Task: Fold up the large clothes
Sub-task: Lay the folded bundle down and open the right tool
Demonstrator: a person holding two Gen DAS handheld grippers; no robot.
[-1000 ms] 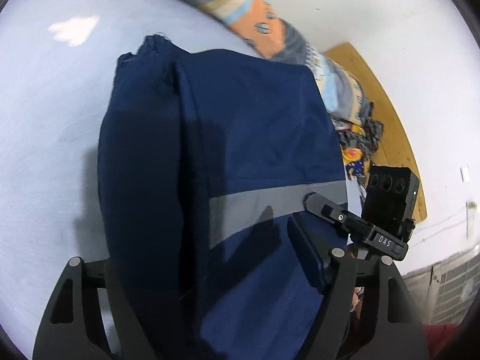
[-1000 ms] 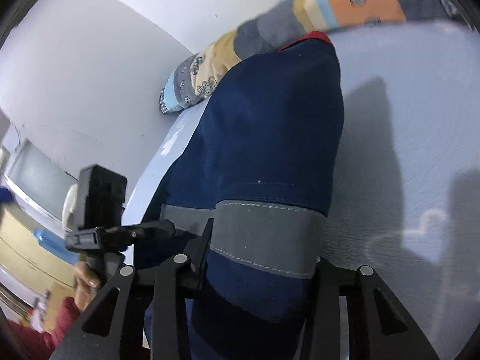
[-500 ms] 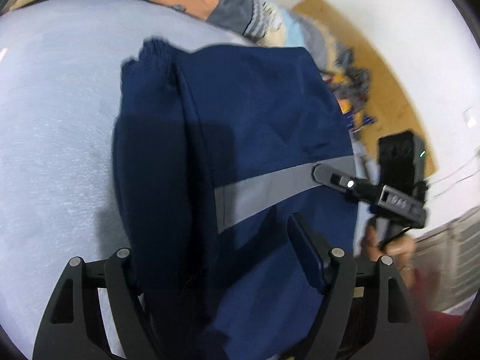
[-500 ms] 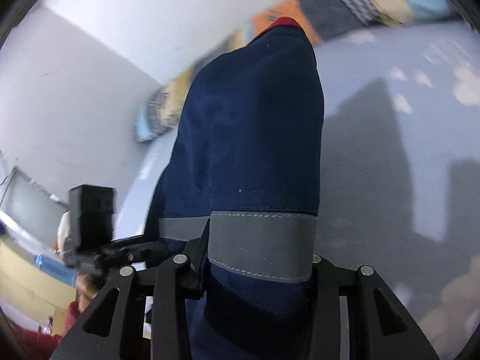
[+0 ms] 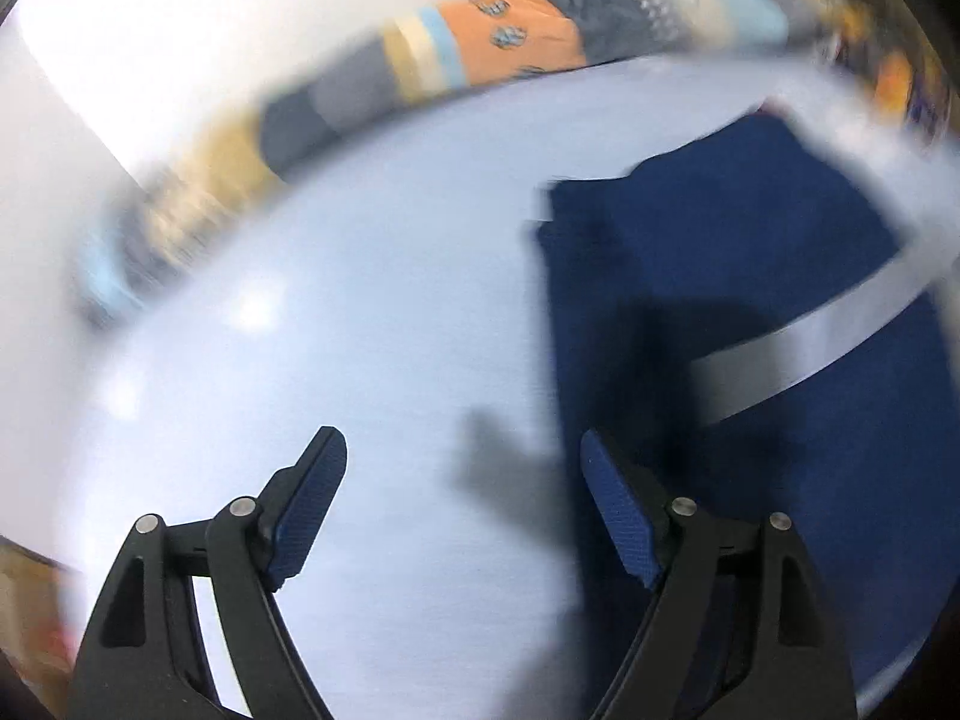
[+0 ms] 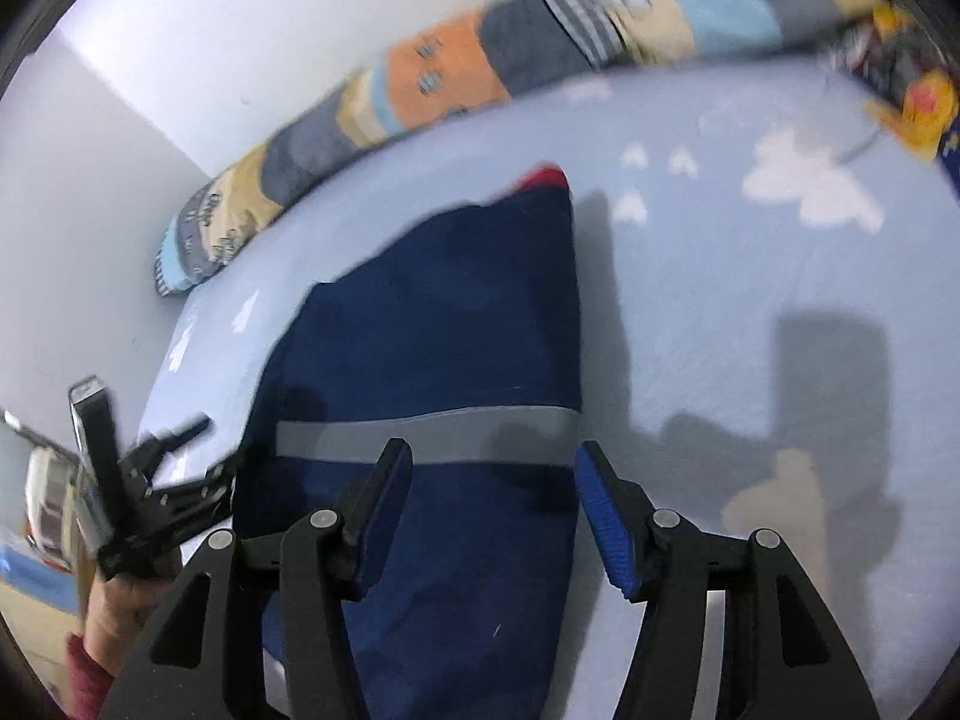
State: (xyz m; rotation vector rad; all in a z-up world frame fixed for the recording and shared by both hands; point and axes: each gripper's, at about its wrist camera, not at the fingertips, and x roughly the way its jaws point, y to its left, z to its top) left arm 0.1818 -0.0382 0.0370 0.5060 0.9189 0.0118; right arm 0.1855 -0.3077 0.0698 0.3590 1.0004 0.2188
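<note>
The navy garment (image 6: 456,324), with a grey reflective band (image 6: 432,432) and a red bit at its far end, lies folded lengthwise on the light-blue bed sheet (image 6: 750,360). My right gripper (image 6: 495,450) hovers over its near part. Its jaws are opening: the folded edge lies between them, but the pads do not press on it. My left gripper (image 5: 461,441) is wide apart and still opening over bare sheet (image 5: 360,330), with nothing between its fingers. The garment (image 5: 750,300) is just to its right. In the right wrist view the left gripper (image 6: 150,480) shows blurred, held by a hand (image 6: 120,594).
A rolled patchwork quilt (image 6: 444,72) runs along the white wall at the bed's far edge, also seen as the quilt (image 5: 492,42) in the left view. White cloud prints (image 6: 804,180) mark the sheet. Bright crumpled cloth (image 6: 912,96) lies at the far right.
The left gripper has swung left off the garment onto bare sheet. The right jaws have spread off the band they pinched. The garment has dropped flat onto the bed.
</note>
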